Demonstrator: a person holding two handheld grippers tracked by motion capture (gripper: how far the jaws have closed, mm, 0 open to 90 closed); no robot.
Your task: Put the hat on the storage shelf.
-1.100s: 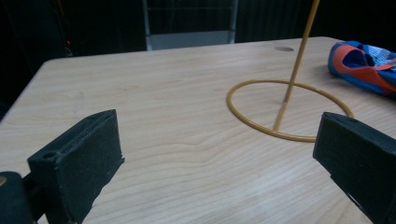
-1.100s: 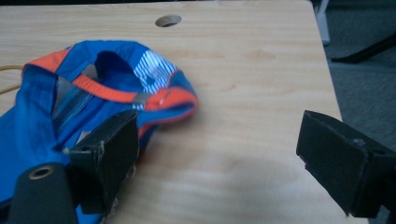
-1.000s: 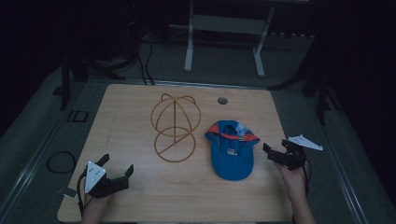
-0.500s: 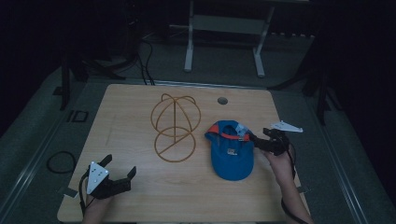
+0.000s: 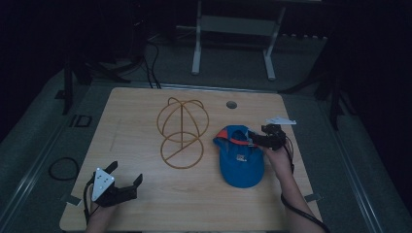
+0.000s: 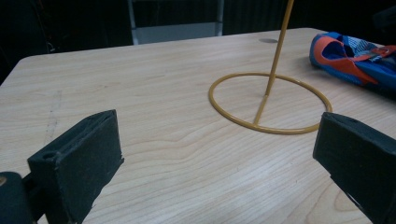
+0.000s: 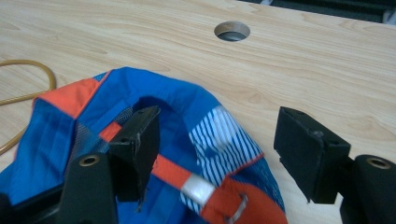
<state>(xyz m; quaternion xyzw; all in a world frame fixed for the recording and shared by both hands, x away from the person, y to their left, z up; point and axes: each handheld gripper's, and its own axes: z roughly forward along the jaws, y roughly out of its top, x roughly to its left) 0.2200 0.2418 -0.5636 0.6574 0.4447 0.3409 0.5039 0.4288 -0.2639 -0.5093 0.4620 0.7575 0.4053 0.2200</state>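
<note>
A blue cap (image 5: 240,160) with orange trim lies on the wooden table (image 5: 145,204), right of centre. My right gripper (image 5: 253,140) reaches in from the right at the cap's back edge. In the right gripper view, one jaw sits inside the cap's (image 7: 93,116) back opening above the orange strap (image 7: 187,179). The other jaw stands outside over bare wood. The right gripper (image 7: 217,119) has just been closing, with striped fabric between its pads but not pinched. My left gripper (image 5: 127,172) rests open at the near left corner, facing the yellow wire stand (image 6: 268,100).
The yellow wire stand (image 5: 182,131), a ring base with a domed frame on a post, stands at the table's middle. A round cable hole (image 5: 231,104) lies behind the cap. A metal frame (image 5: 233,29) stands on the floor beyond the table.
My right gripper moved left from near the table's right edge onto the cap's back edge, and its jaws narrowed. The left gripper stayed put.
</note>
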